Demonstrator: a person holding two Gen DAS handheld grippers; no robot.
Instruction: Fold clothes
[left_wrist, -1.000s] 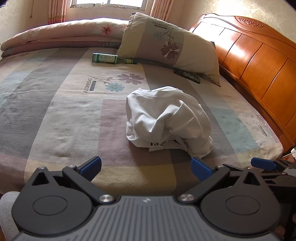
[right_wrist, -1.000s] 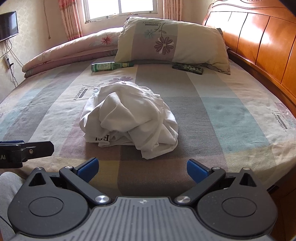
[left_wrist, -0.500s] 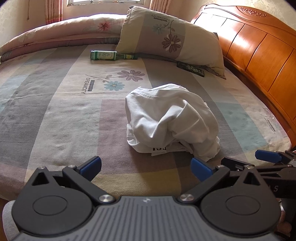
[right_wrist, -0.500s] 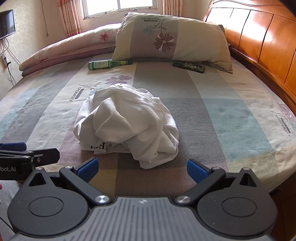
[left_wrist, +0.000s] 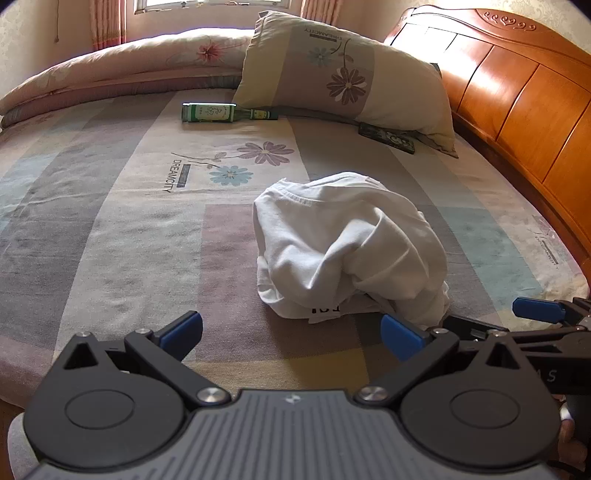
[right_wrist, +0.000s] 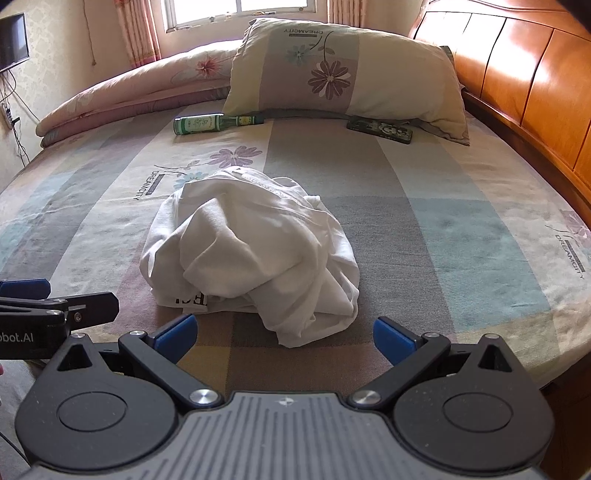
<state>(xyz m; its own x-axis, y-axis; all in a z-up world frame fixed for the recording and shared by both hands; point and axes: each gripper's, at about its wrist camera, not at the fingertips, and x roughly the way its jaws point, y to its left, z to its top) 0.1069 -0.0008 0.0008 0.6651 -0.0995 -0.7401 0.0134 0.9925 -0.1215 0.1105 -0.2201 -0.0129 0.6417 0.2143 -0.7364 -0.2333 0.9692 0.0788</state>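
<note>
A crumpled white T-shirt (left_wrist: 347, 247) (right_wrist: 251, 254) lies in a heap near the front of the bed, with some black print showing at its near hem. My left gripper (left_wrist: 291, 332) hangs open just short of the heap, nothing between its blue-tipped fingers. My right gripper (right_wrist: 282, 334) is also open and empty, its fingers spread before the shirt's near edge. Each gripper shows at the other view's side: the right one (left_wrist: 535, 317) and the left one (right_wrist: 44, 299).
The bed (left_wrist: 110, 229) has a striped floral sheet. A green bottle (left_wrist: 221, 112) (right_wrist: 210, 123) lies at the back beside a floral pillow (left_wrist: 343, 74) (right_wrist: 340, 70). A dark flat case (left_wrist: 388, 136) (right_wrist: 380, 130) rests under the pillow's edge. A wooden headboard (left_wrist: 517, 92) runs along the right.
Both grippers have moved forward toward the shirt, which now looks larger and closer. Both stay open. The shirt has not moved.
</note>
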